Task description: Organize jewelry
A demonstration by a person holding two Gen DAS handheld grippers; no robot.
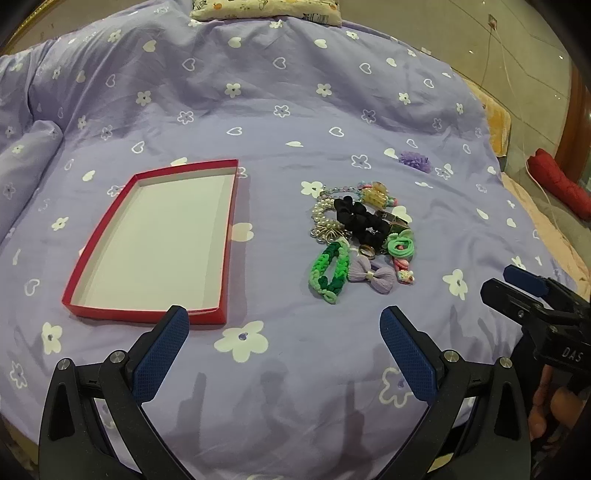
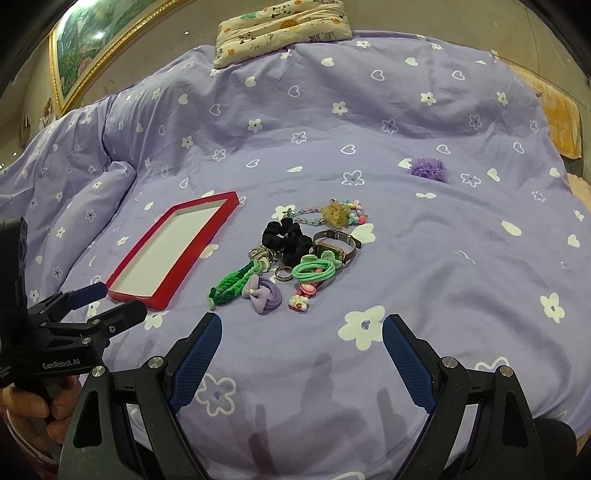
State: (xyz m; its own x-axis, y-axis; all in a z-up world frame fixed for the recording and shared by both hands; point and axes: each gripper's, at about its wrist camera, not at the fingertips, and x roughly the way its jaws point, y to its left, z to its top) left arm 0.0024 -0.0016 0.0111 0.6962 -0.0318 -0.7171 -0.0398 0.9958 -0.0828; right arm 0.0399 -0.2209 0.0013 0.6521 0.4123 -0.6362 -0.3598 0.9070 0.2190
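Observation:
A shallow red box (image 1: 110,206) (image 2: 122,295) with a white inside lies empty on the purple bedspread. To its right sits a heap of jewelry: a black scrunchie (image 1: 356,218) (image 2: 291,236), a pearl bracelet (image 1: 321,218), a green braided band (image 1: 330,273) (image 2: 231,284), a lilac bow (image 1: 371,277) (image 2: 262,293), a ring (image 1: 367,251) (image 2: 282,274), a watch (image 2: 338,247). A purple flower clip (image 1: 415,160) (image 2: 428,169) lies apart, farther back. My left gripper (image 1: 284,325) is open and empty, near the box's front corner. My right gripper (image 2: 303,332) is open and empty, just short of the heap.
The bedspread (image 1: 295,92) has white flowers and hearts. A printed pillow (image 2: 280,29) lies at the far end. A red bundle (image 1: 561,184) sits off the bed's right edge on the floor. A framed picture (image 2: 92,48) leans at the far left.

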